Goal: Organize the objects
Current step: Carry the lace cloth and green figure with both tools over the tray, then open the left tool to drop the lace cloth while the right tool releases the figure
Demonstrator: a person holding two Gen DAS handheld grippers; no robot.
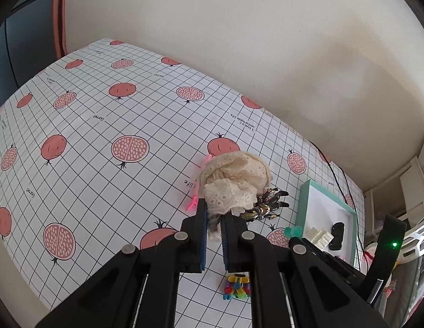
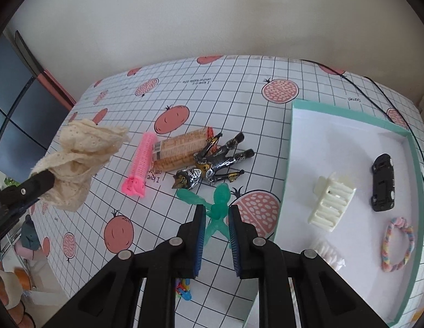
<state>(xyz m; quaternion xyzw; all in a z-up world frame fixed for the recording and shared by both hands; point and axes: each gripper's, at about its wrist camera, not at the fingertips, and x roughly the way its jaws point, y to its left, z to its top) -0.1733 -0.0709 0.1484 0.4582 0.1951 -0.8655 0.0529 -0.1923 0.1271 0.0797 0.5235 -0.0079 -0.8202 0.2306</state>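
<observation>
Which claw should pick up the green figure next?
Right. The right claw is open astride the green figure; the left claw is shut on the lace cloth.

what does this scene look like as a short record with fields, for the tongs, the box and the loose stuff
left tongs: shut on the cream lace cloth, lifted off the table
right tongs: open, either side of the green figure
box: holds a black toy car, white hair claw, pastel hair tie
loose on table: pink hair roller, biscuit pack, armoured action figure, green figure
surface: grid cloth with pomegranate print
</observation>
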